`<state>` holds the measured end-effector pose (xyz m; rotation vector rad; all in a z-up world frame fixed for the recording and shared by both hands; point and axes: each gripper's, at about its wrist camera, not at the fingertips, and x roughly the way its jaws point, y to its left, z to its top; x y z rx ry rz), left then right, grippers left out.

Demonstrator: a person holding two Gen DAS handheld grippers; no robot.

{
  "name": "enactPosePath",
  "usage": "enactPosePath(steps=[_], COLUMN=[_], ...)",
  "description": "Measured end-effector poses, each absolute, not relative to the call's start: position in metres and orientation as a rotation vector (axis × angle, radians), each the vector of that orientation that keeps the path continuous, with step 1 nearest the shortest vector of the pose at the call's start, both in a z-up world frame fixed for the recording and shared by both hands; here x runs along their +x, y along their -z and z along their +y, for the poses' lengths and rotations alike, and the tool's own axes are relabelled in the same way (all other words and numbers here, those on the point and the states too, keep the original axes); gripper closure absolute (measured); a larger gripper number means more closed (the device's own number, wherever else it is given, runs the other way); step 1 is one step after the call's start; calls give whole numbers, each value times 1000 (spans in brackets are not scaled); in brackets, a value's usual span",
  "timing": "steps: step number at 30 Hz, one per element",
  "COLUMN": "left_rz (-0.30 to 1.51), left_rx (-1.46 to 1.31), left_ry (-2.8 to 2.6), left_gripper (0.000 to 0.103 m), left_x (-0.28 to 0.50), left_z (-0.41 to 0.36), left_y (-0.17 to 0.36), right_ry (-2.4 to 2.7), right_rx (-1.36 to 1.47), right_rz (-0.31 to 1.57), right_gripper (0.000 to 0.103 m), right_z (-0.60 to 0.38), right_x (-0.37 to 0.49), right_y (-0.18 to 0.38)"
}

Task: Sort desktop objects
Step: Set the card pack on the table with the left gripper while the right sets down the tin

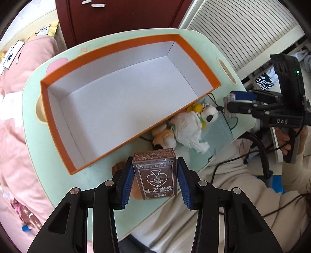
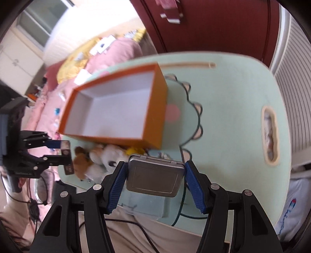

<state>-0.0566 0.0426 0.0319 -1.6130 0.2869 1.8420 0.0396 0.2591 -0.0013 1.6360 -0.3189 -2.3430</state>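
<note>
My left gripper [image 1: 155, 165] is shut on a brown card box [image 1: 155, 173] with a heart emblem, held above the near edge of the mint green lap table [image 1: 38, 140]. An orange box [image 1: 56, 124] with a white inside stands open in front of it, nothing in it. My right gripper [image 2: 155, 165] is shut on a silver hinged tin [image 2: 155, 177], held over the table's near edge. In the left wrist view the right gripper [image 1: 233, 105] shows at the right with the tin [image 1: 229, 109]. Soft toys [image 1: 186, 124] lie against the orange box's near wall.
A clear blue sleeve [image 1: 219, 130] and a dark cable [image 2: 180, 206] lie on the table by the toys. Pink bedding [image 1: 13, 116] spreads on the left, a dark red cabinet [image 1: 120, 15] stands behind, a slatted white panel [image 1: 245, 33] at the right. A person's cream sleeve [image 1: 223, 181] lies below the table.
</note>
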Motion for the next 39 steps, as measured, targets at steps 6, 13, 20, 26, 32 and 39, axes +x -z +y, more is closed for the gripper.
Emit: enactPosePath(steps=[6,13,20,26,32,39], left_rz=[293,286,119,80,74,52], left_rx=[-1639,-1625,-1505,-1558,-1610,-1673], left_ry=[-1869,-1930,-2072,-2125,-2161,-2121], left_gripper=[59,56,25,25,25,25], left_x=[-63,-75,-61,-62,-66,-86], left_z=[56,58,21,1,-14,-12], left_y=[-21,-19,-63,-58,-37,-9], right_ry=[2384,2388,2435,2424,2416,2408], right_rx=[1648,1631,1513,1508,1553,1574], right_rz=[-264,-302,-323,-300,-301,-276], right_gripper=[42,41,38,38,38,38], right_z=[253,260,267,258,252,248], right_x=[34,31,39,37,30,15], right_y=[10,11,-16,-16,-5,2])
